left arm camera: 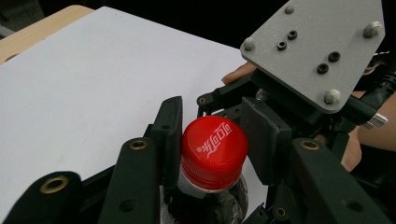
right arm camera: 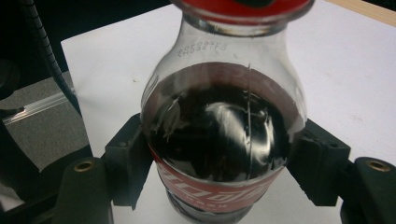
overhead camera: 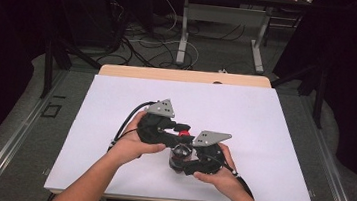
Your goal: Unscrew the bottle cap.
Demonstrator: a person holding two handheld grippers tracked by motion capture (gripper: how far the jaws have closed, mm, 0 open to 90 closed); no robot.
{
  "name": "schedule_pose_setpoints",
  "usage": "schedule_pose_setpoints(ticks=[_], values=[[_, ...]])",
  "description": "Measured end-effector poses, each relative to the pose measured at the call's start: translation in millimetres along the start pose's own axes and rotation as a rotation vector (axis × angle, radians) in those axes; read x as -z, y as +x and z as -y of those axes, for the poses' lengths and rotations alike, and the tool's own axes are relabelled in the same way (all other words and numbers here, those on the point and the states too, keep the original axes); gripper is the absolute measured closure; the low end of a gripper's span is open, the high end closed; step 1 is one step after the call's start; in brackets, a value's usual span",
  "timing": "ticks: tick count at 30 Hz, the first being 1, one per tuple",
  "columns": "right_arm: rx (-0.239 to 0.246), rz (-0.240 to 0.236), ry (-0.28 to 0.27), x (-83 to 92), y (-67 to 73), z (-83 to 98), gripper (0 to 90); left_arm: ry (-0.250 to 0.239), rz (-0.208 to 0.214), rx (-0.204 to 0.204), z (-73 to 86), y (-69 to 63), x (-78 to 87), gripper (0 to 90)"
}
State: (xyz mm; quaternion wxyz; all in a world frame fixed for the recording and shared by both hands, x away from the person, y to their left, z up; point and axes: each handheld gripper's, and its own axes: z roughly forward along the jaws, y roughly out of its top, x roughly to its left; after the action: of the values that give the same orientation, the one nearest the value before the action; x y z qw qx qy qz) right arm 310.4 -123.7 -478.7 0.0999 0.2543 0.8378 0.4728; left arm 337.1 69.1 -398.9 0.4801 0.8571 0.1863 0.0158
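There is one bottle (right arm camera: 223, 135) of dark drink, and it has one red cap (left arm camera: 214, 153). There are two grippers: one left gripper (left arm camera: 212, 135) and one right gripper (right arm camera: 224, 172). Each gripper carries one grey three-cornered plate (overhead camera: 162, 108), so two plates together. Two hands (overhead camera: 131, 143) hold them. There is one table (overhead camera: 245, 112) with one white sheet on it.
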Motion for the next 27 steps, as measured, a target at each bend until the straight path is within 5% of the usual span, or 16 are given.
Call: schedule_pose_setpoints(ticks=[5, 15, 21, 27], values=[[0.002, 0.024, 0.005, -1.1, -0.1, -0.1, 29.7, -0.013, -0.073, 0.028, 1.9, -5.4, -1.5, 61.3], [-0.028, 0.118, 0.005, -2.6, 2.1, 0.6, 29.7, -0.067, -0.359, 0.163, 0.1, -33.8, -15.9, 61.4], [-0.036, 0.107, 0.001, -1.1, 0.0, 0.4, 29.6, -0.064, -0.35, 0.141, -3.2, -31.6, -13.5, 54.9], [-0.032, 0.085, 0.006, -0.9, -0.7, 0.6, 29.6, -0.058, -0.253, 0.096, -3.4, -21.2, 2.6, 45.3]])
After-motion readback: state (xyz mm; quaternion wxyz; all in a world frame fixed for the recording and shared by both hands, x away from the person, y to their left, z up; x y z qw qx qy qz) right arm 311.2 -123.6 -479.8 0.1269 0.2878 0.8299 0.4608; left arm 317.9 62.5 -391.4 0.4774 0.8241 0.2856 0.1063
